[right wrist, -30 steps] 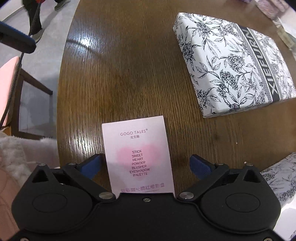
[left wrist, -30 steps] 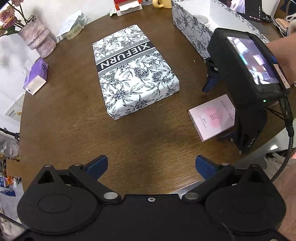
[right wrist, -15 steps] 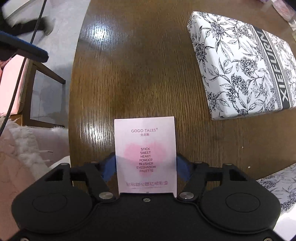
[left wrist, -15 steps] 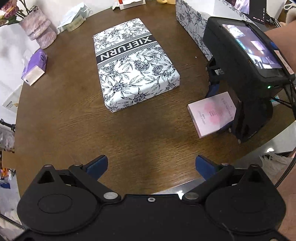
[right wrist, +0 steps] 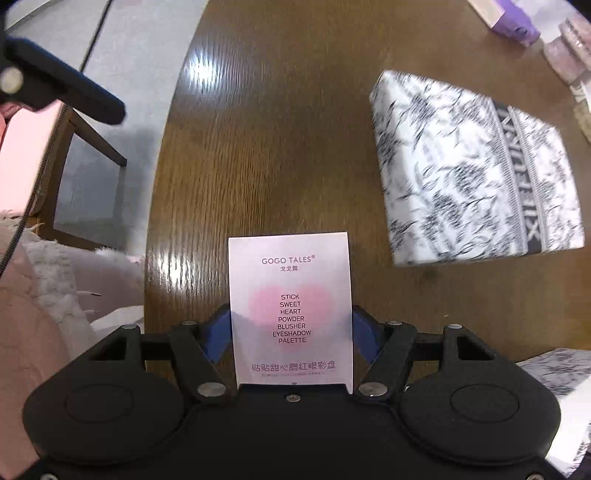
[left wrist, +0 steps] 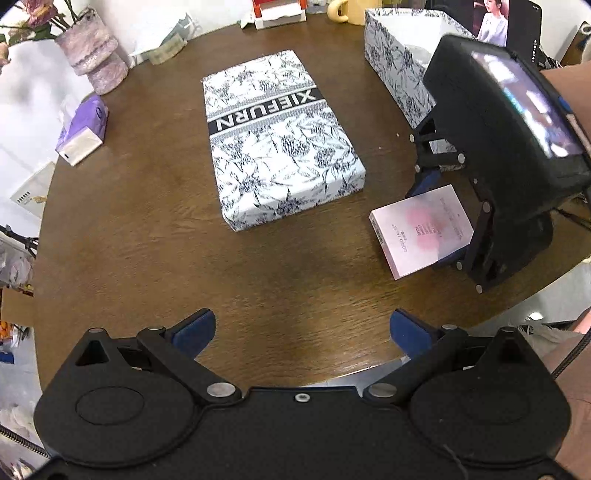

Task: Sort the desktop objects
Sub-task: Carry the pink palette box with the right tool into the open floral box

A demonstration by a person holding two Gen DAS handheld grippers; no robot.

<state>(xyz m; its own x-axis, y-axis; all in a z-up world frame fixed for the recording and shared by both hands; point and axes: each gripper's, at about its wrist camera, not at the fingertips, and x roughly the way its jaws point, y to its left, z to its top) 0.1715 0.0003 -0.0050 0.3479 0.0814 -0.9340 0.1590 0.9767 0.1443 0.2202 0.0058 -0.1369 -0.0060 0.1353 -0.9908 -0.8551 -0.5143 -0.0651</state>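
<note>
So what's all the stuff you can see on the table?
Palette box: one, pink-white, held in right tongs, tilted above table edge.
Flat floral box: one, black-white, table centre.
Open floral box: one, black-white, far right.
Tissue pack: one, purple, left edge.
Vase: one, mauve, far left.
Mug: one, yellow, far edge.
Table: one, brown wood, round.
Left tongs: one, black with blue pads, open, empty.
Right tongs: one, black with blue pads, shut on palette box.

It looked like a home living space. A round wooden desk [left wrist: 147,266] carried a vase [left wrist: 94,55] of flowers, a tissue pack [left wrist: 83,129], a mug [left wrist: 349,11] and floral gift boxes [left wrist: 280,140], with a chair [right wrist: 85,147] and fluffy pink fabric [right wrist: 44,295] beside it.
</note>
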